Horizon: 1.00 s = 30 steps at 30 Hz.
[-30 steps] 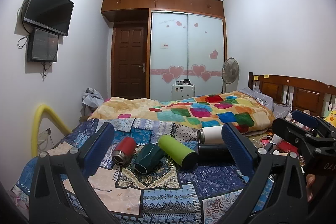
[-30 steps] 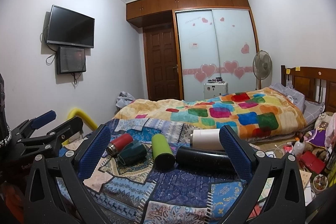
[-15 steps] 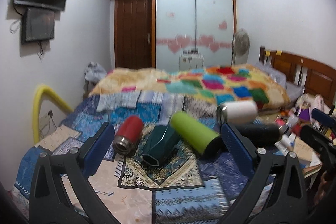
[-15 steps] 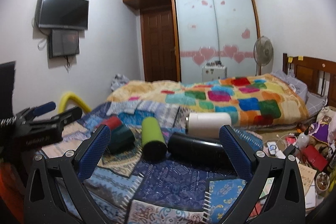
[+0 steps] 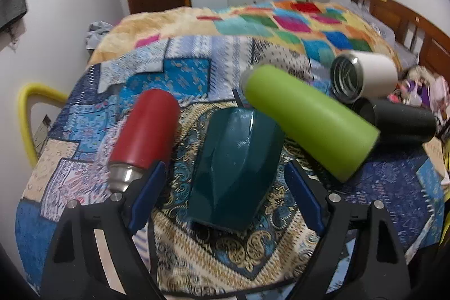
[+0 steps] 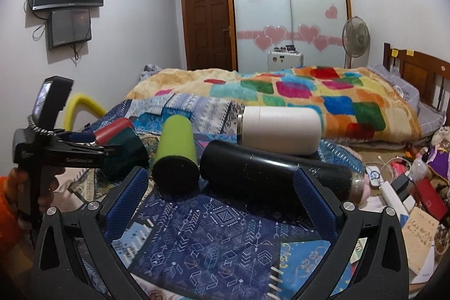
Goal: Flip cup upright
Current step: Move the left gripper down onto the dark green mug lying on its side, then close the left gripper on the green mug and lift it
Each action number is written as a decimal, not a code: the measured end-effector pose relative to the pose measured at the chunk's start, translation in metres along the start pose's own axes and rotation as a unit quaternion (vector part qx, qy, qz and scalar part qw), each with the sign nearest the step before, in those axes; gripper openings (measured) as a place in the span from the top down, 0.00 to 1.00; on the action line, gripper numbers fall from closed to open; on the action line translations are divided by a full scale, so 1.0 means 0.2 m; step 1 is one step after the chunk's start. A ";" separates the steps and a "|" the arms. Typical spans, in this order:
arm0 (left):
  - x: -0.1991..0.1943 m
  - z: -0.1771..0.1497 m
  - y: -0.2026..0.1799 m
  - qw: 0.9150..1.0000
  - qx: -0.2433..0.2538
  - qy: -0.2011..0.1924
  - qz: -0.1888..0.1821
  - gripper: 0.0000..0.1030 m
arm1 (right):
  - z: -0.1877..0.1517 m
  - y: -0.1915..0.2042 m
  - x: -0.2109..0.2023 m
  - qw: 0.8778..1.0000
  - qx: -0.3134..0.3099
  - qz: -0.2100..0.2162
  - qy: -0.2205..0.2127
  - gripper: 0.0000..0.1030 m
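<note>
Several cups lie on their sides on a patchwork cloth (image 5: 180, 80). A dark green faceted cup (image 5: 233, 165) lies between the blue pads of my open left gripper (image 5: 225, 196), not clamped. A red flask (image 5: 146, 137) lies to its left, a lime green tumbler (image 5: 306, 120) to its right, then a black flask (image 5: 399, 123) and a white flask (image 5: 365, 75). My right gripper (image 6: 222, 198) is open and empty, just short of the black flask (image 6: 270, 173) and lime tumbler (image 6: 175, 151). The white flask (image 6: 278, 130) lies behind. The left gripper (image 6: 76, 152) straddles the green cup (image 6: 126, 156).
A colourful blanket (image 6: 309, 94) covers the bed behind the cups. A yellow padded bar (image 5: 25, 114) stands at the left edge. Clutter of books, cables and bottles (image 6: 405, 187) lies at the right. A wooden headboard (image 6: 416, 69) is at the far right.
My left gripper has moved forward and tilted down, and now has the dark green cup between its pads. My right gripper has moved closer to the black flask and lime tumbler.
</note>
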<state>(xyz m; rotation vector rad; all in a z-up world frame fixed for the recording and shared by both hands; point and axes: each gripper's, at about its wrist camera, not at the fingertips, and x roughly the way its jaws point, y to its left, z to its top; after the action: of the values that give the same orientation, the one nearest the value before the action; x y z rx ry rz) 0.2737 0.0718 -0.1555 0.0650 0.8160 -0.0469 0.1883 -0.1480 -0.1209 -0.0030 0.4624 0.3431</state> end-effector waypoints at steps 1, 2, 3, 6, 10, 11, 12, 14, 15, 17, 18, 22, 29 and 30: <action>0.03 0.00 -0.01 1.000 0.005 0.006 0.000 0.15 | 0.00 0.00 0.02 1.000 0.001 0.001 0.002 0.00; 0.06 0.01 -0.01 1.000 0.008 0.013 -0.003 0.15 | 0.00 0.00 0.03 1.000 0.002 0.001 0.004 0.00; 0.08 0.01 -0.01 1.000 0.010 0.018 -0.007 0.15 | 0.00 0.00 0.05 1.000 0.003 0.002 0.005 0.00; 0.13 0.01 -0.02 0.999 0.016 0.031 -0.009 0.16 | 0.00 -0.01 0.08 1.000 0.008 0.006 0.009 0.00; 0.18 0.02 -0.02 0.999 0.016 0.047 -0.018 0.19 | -0.01 -0.01 0.11 1.000 0.010 0.010 0.014 0.00; 0.20 0.03 -0.02 0.998 0.017 0.051 -0.020 0.22 | -0.01 -0.01 0.12 1.000 0.011 0.011 0.016 0.00; 0.21 0.03 -0.03 0.998 0.018 0.055 -0.020 0.27 | -0.01 -0.01 0.12 1.000 0.011 0.011 0.017 0.00; 0.21 0.03 -0.04 0.998 0.021 0.055 -0.016 0.27 | -0.01 0.00 0.12 1.000 0.011 0.010 0.017 0.00; 0.21 0.03 -0.04 0.998 0.022 0.055 -0.015 0.27 | -0.01 -0.01 0.12 1.000 0.011 0.010 0.017 0.00; 0.20 0.03 -0.04 0.998 0.025 0.057 -0.012 0.28 | -0.01 -0.01 0.11 1.000 0.011 0.011 0.018 0.00; 0.19 0.03 -0.04 0.998 0.026 0.058 -0.011 0.28 | -0.01 0.00 0.11 1.000 0.010 0.011 0.018 0.00; 0.13 0.00 -0.06 0.998 0.037 0.056 -0.012 0.28 | 0.00 -0.01 0.09 1.000 0.010 0.010 0.015 0.00; -0.12 -0.08 -0.14 0.997 0.067 0.043 -0.023 0.29 | 0.01 0.00 0.02 1.000 0.011 0.012 0.006 0.00; -0.15 -0.10 -0.16 0.996 0.071 0.041 -0.024 0.29 | 0.01 0.00 0.00 1.000 0.010 0.012 0.005 0.00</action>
<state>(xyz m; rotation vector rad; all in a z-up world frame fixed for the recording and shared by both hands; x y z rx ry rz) 0.2363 0.0428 -0.1482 0.1826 0.8947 -0.1496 0.1896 -0.1472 -0.1195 0.0210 0.4754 0.3619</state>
